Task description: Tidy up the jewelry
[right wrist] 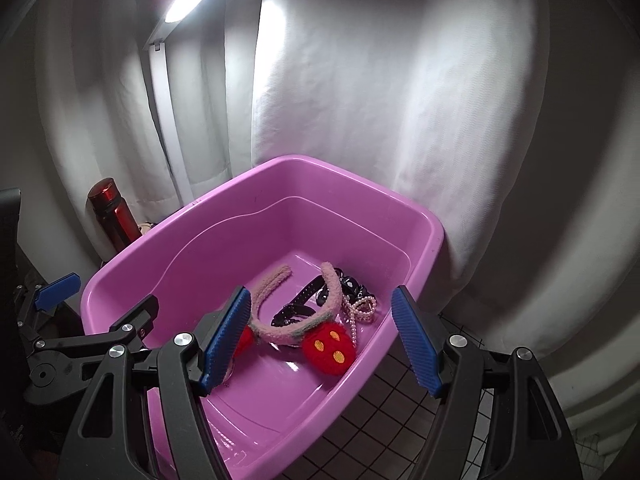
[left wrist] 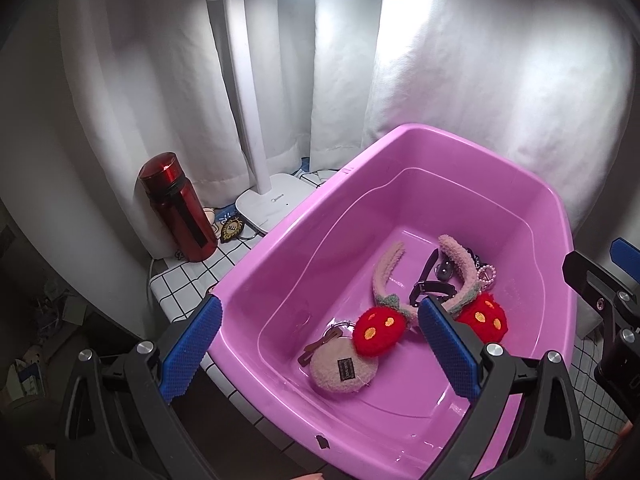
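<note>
A pink plastic tub stands on a checked cloth. Inside lie a fuzzy pink headband with two red strawberries, a round fuzzy beige clip, a brown bow clip, a black strap with a buckle, and a pearl bracelet. My left gripper is open and empty, above the tub's near left side. My right gripper is open and empty, above the tub's near right side. It also shows at the right edge of the left wrist view.
A red metal bottle stands left of the tub. A white desk lamp stands behind it, lit. A small badge lies by the lamp base. White curtains hang behind. The table edge drops off at left.
</note>
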Tool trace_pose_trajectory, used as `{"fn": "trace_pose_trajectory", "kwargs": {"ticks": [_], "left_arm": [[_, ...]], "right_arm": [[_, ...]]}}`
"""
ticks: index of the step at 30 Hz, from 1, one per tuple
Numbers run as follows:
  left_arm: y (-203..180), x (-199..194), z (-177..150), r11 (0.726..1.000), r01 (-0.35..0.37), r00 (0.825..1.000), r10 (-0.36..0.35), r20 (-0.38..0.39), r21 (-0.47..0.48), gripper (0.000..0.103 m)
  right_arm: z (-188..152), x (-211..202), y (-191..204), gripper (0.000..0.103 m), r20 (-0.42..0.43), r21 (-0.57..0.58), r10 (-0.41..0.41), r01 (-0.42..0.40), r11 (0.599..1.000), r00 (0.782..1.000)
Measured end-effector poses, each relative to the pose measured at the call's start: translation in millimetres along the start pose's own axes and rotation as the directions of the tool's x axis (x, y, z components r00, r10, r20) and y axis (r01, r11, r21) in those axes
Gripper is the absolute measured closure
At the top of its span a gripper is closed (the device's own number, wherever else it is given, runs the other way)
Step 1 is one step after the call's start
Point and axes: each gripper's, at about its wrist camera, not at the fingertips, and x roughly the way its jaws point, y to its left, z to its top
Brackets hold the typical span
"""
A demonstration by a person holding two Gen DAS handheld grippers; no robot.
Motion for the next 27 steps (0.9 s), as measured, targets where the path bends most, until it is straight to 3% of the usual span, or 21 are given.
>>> {"fn": "trace_pose_trajectory", "kwargs": {"ticks": [27], "left_arm": [[8.6, -7.2, 1.9, 1.000, -0.009, 1.000, 0.009, 0.005, -0.017, 0.006]], "right_arm": [[-14.0, -4.2, -4.1, 0.033, -0.013, 0.007, -0.035, 0.035, 0.999, 0.999]]}}
